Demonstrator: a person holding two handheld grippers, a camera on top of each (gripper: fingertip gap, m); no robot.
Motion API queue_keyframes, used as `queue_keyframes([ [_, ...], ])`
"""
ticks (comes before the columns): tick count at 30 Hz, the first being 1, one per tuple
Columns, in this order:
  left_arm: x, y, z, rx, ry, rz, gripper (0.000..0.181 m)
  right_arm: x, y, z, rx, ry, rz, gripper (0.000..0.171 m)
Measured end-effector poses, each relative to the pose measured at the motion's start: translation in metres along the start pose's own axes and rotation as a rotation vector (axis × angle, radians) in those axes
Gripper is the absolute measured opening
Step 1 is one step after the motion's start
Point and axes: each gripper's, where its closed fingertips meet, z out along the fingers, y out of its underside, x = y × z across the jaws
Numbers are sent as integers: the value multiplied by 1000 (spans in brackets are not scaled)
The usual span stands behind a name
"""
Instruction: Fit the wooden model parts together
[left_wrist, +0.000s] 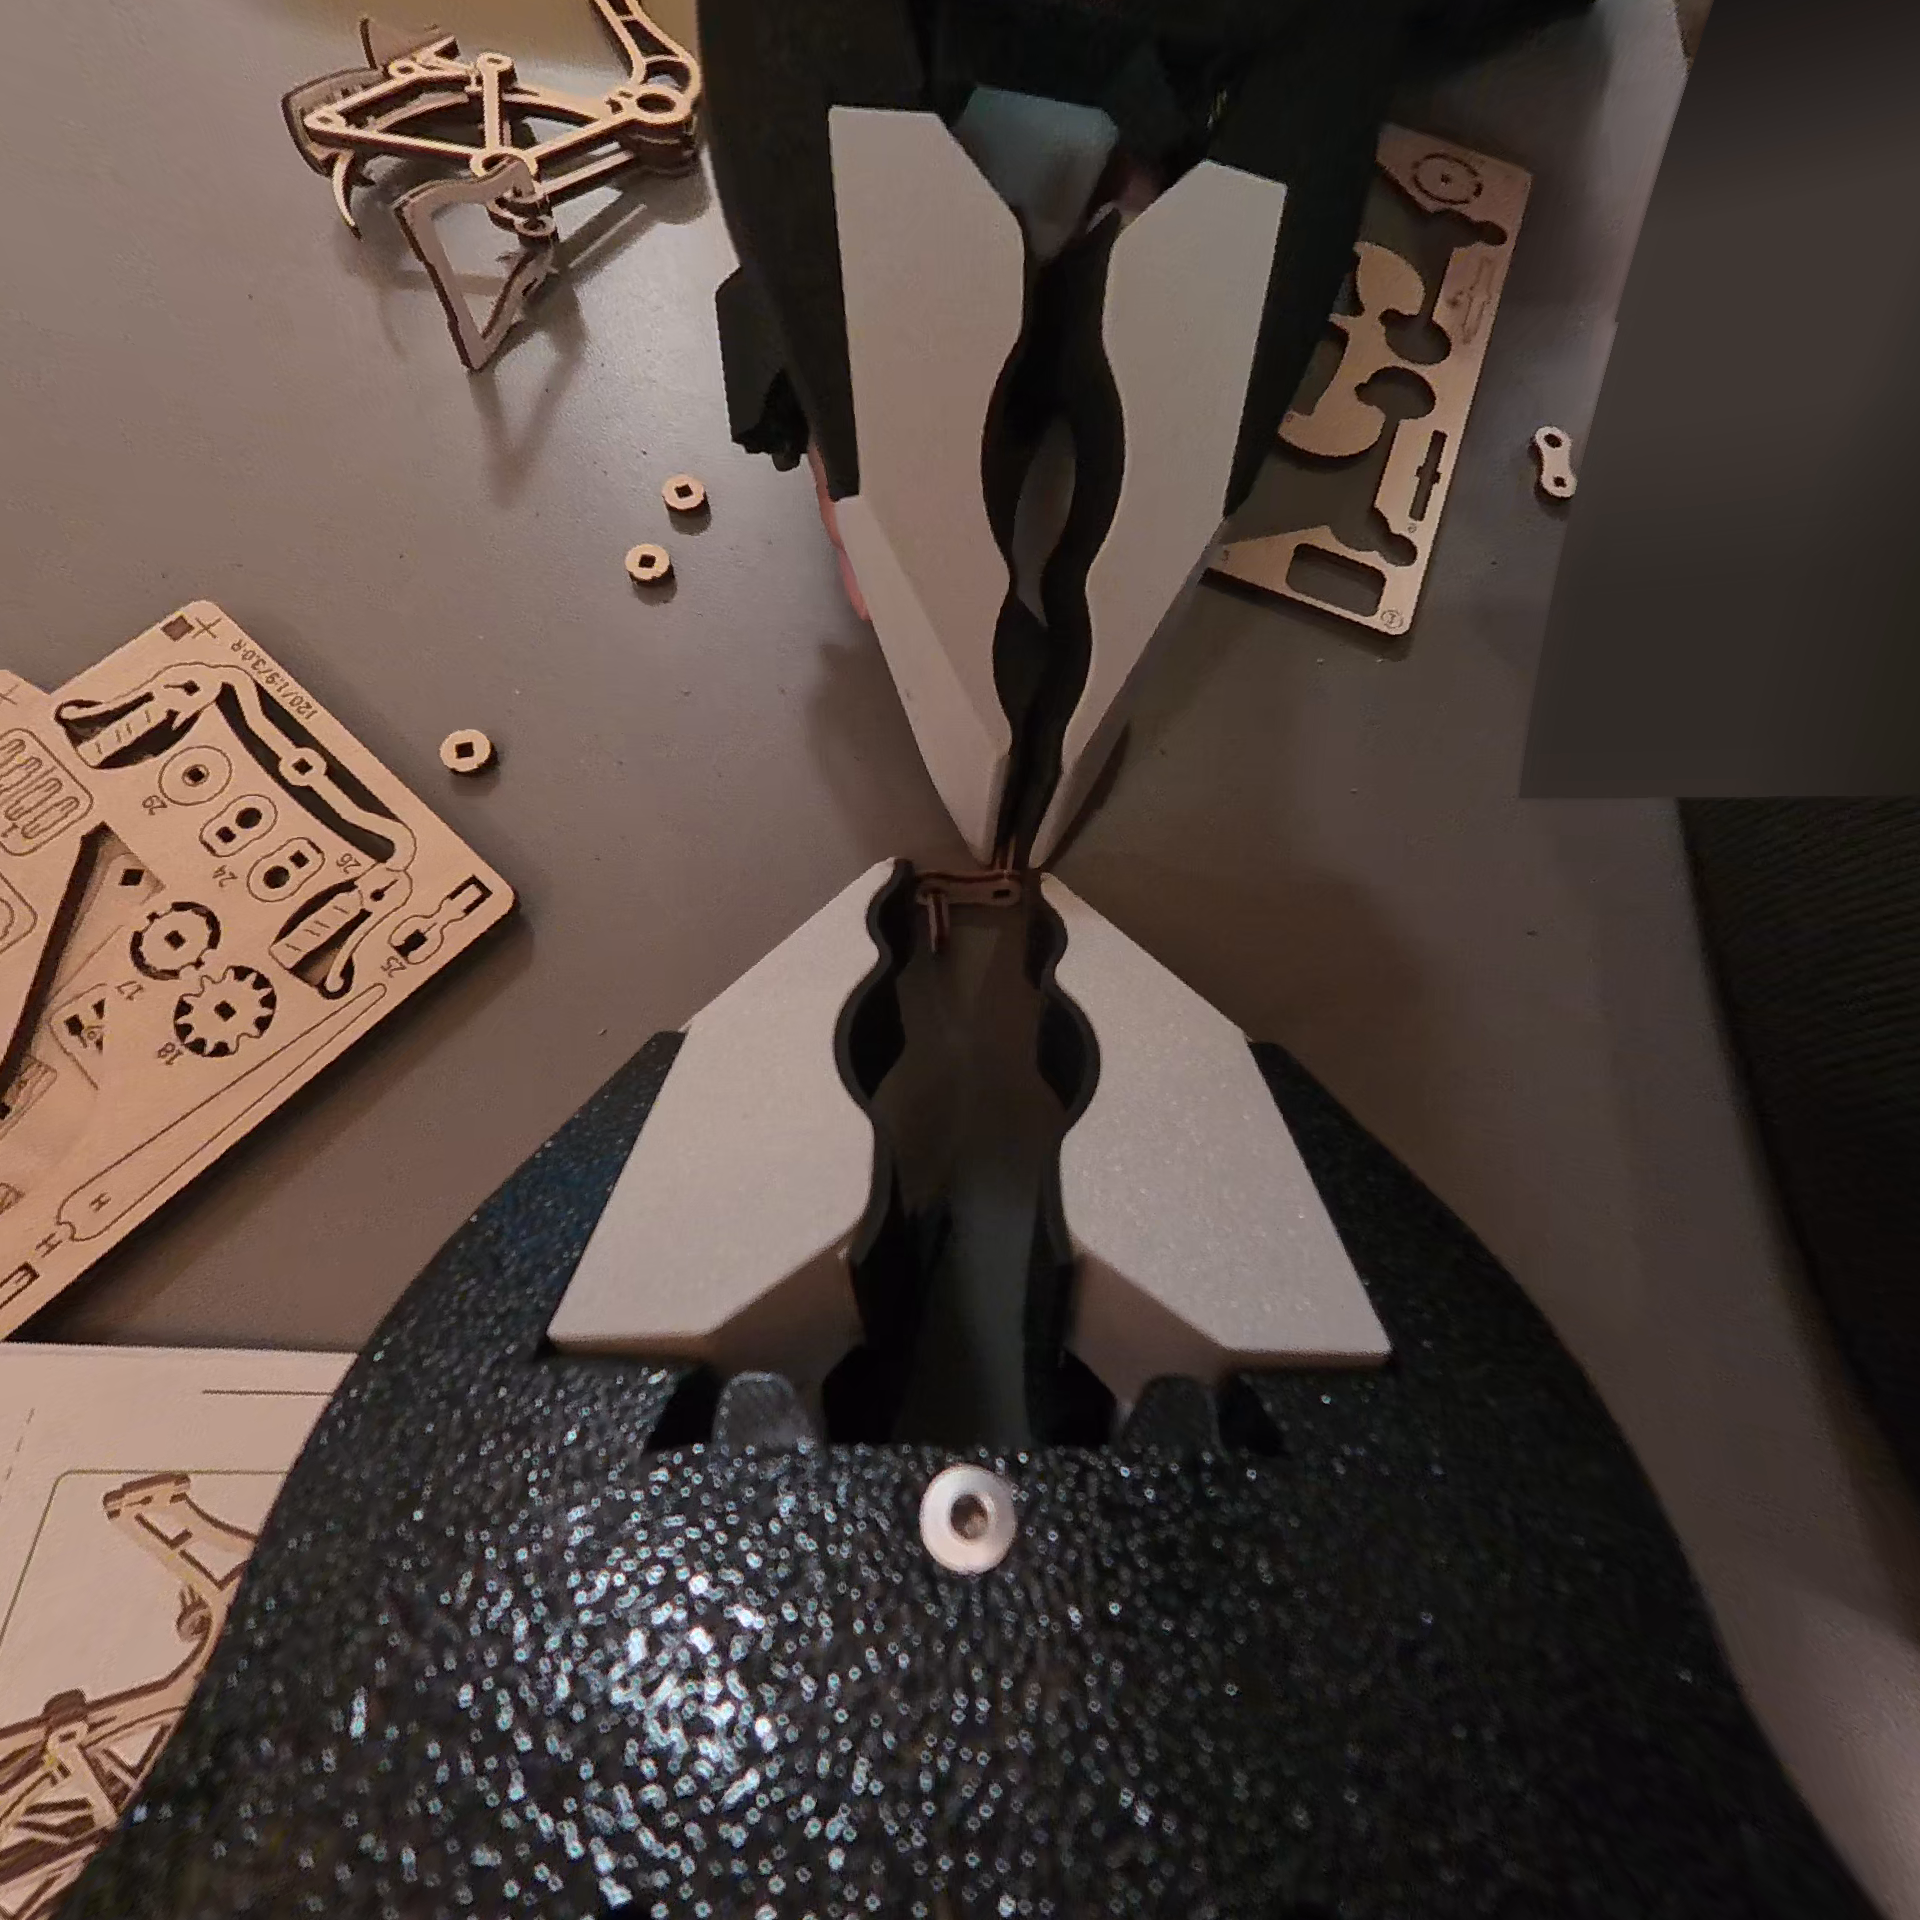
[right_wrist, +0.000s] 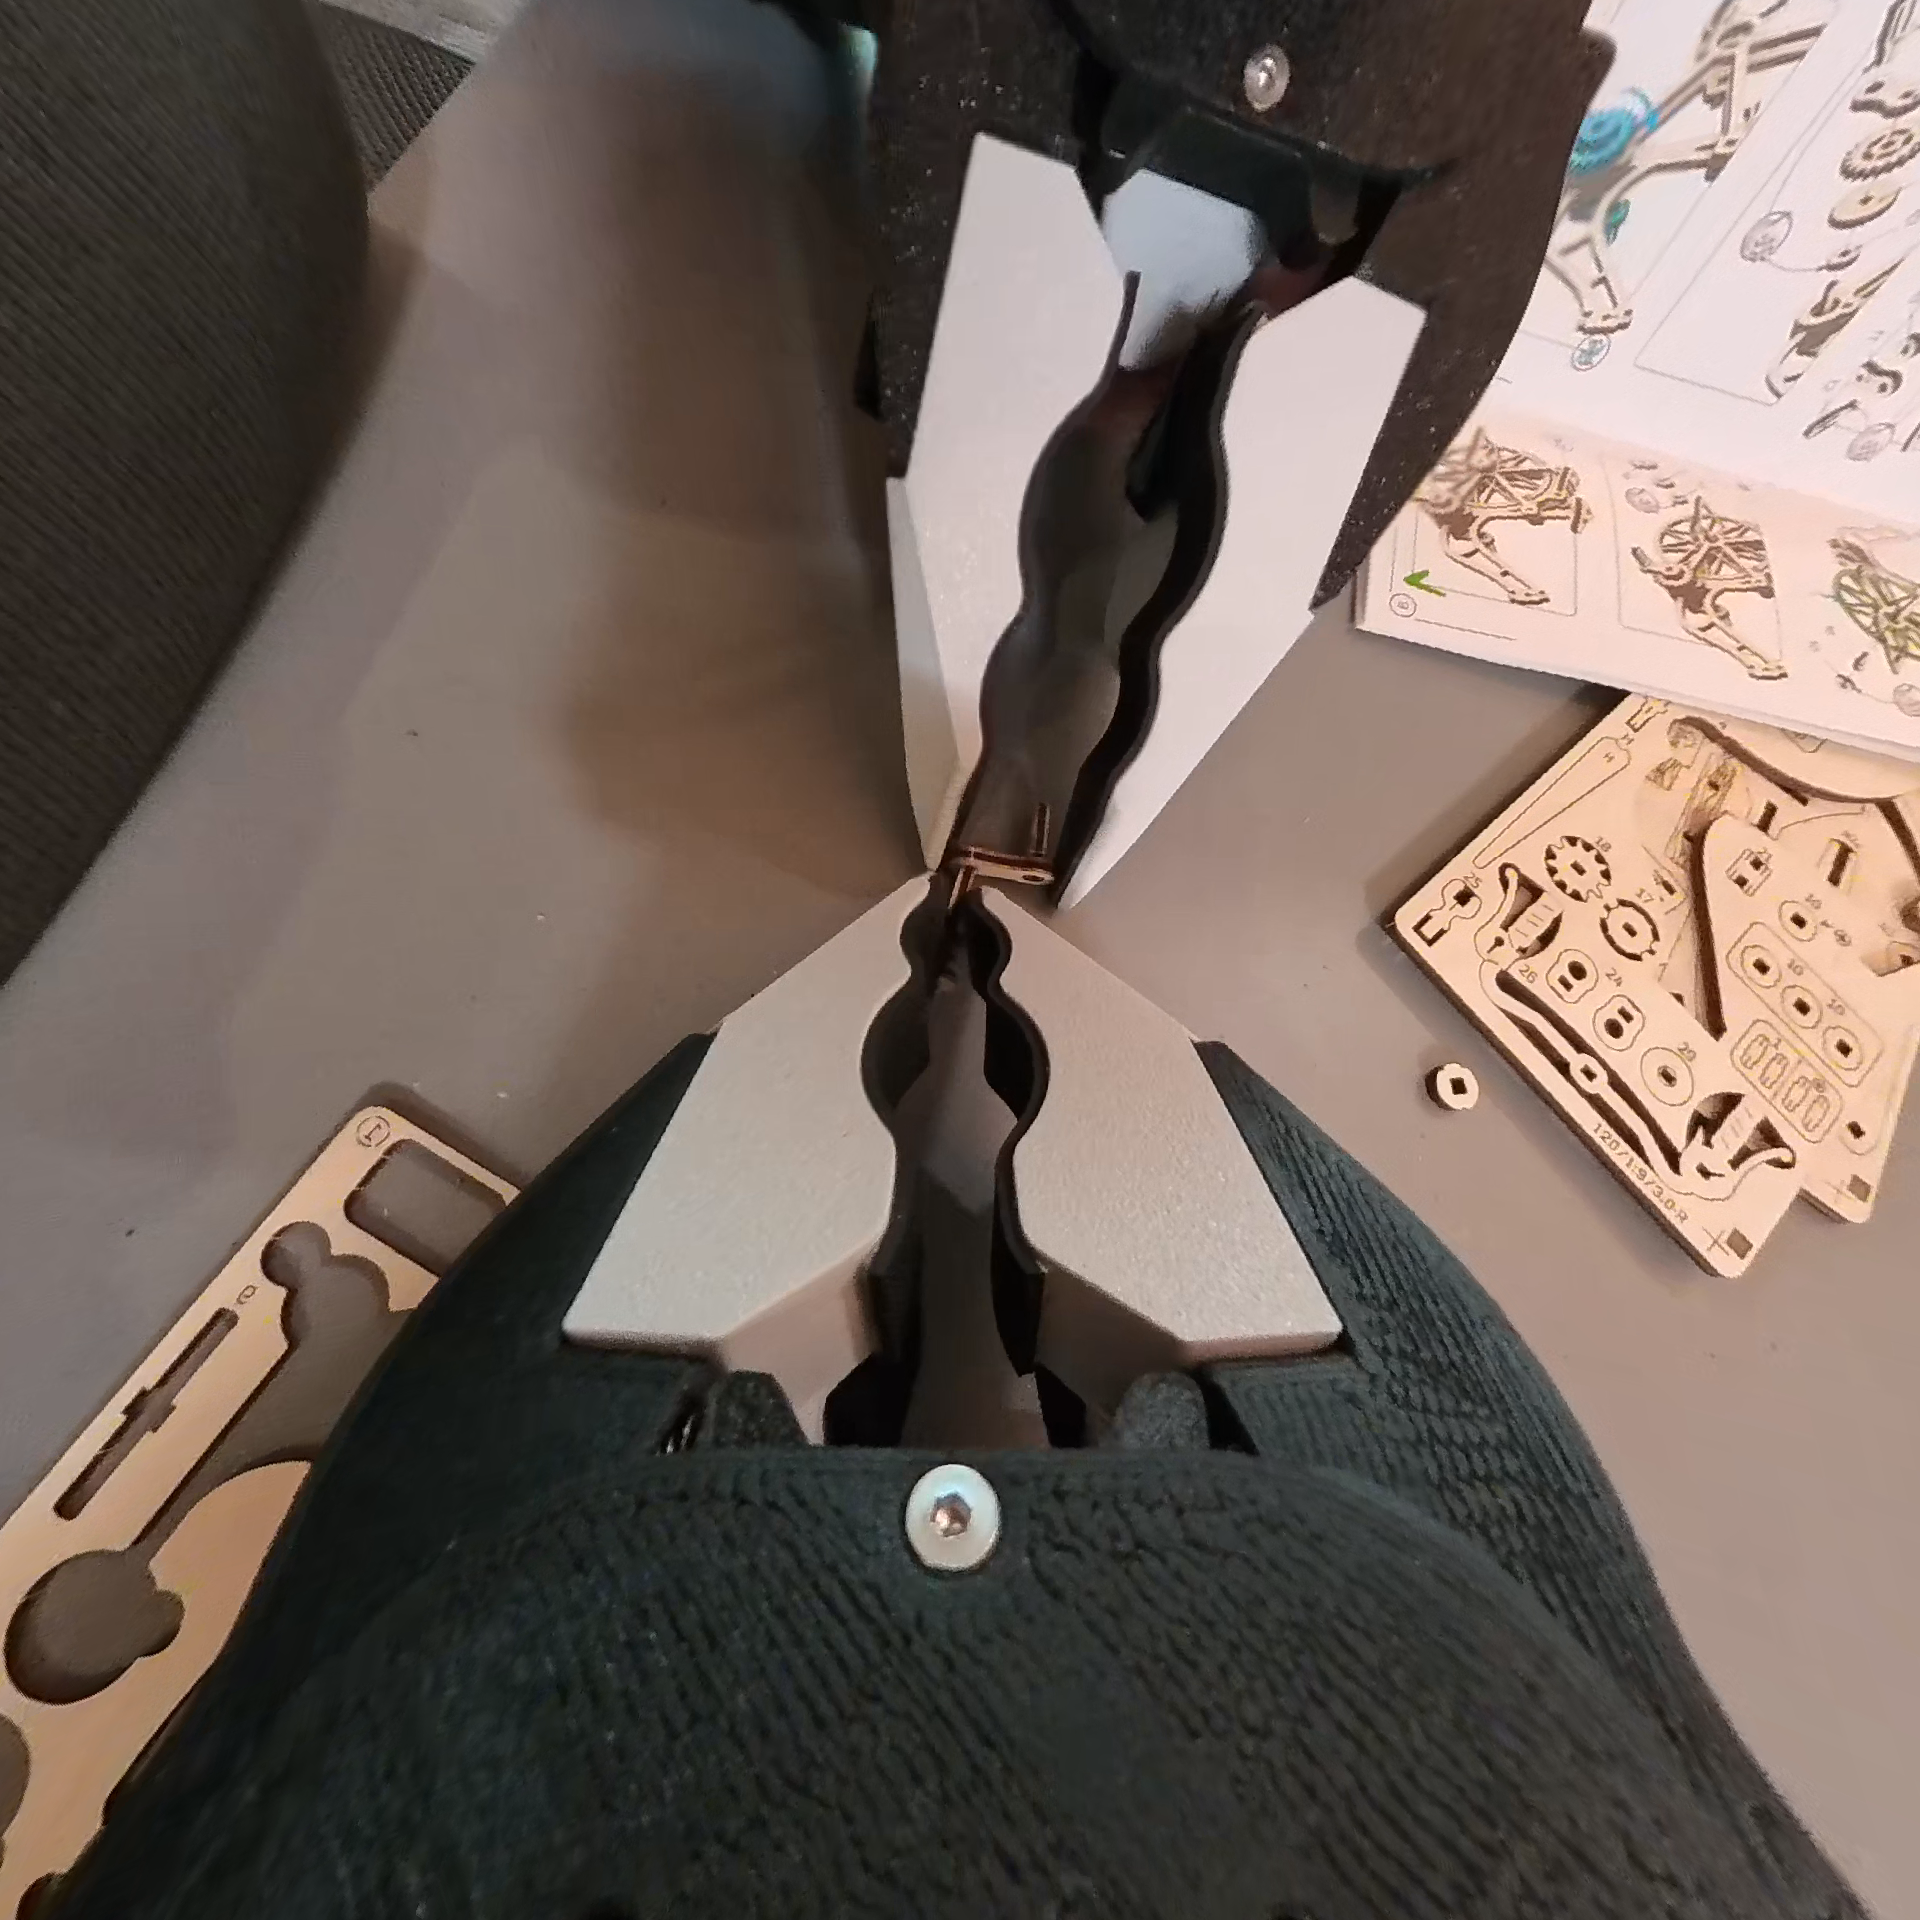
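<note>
Both sets of jaws meet tip to tip at the centre of each frame, over a grey table (left_wrist: 343, 436).

In the left wrist view, the left gripper (left_wrist: 966, 894) rises from the bottom of the frame with its tips narrowed onto a small flat wooden link piece (left_wrist: 968, 888), which lies crosswise between them; a short wooden peg (left_wrist: 932, 920) hangs from the link's left end inside the jaw gap. Behind the tips the wavy black pads stand apart.

The right gripper (left_wrist: 1006, 847) comes down from the top of that frame. Its jaws are nearly closed, and they pinch a thin wooden piece (left_wrist: 1005, 854) that stands edge-on and touches the link from above. In the right wrist view the same joint sits at mid-frame, with the right gripper (right_wrist: 961, 896) below and the left gripper (right_wrist: 1003, 868) above it.

Around them lie punched plywood sheets (left_wrist: 260, 914) at left and another sheet (left_wrist: 1392, 416) at upper right, a partly built wooden model (left_wrist: 488, 135) at upper left, and loose wooden washers (left_wrist: 468, 750). An instruction booklet (right_wrist: 1662, 540) lies at the upper right of the right wrist view.
</note>
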Motion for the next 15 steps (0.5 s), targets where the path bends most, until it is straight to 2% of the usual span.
queue_keyframes([
  [15, 0, 0, 0, 8, 16, 19, 19, 1, -1, 1, -8, 27, -56, 0],
])
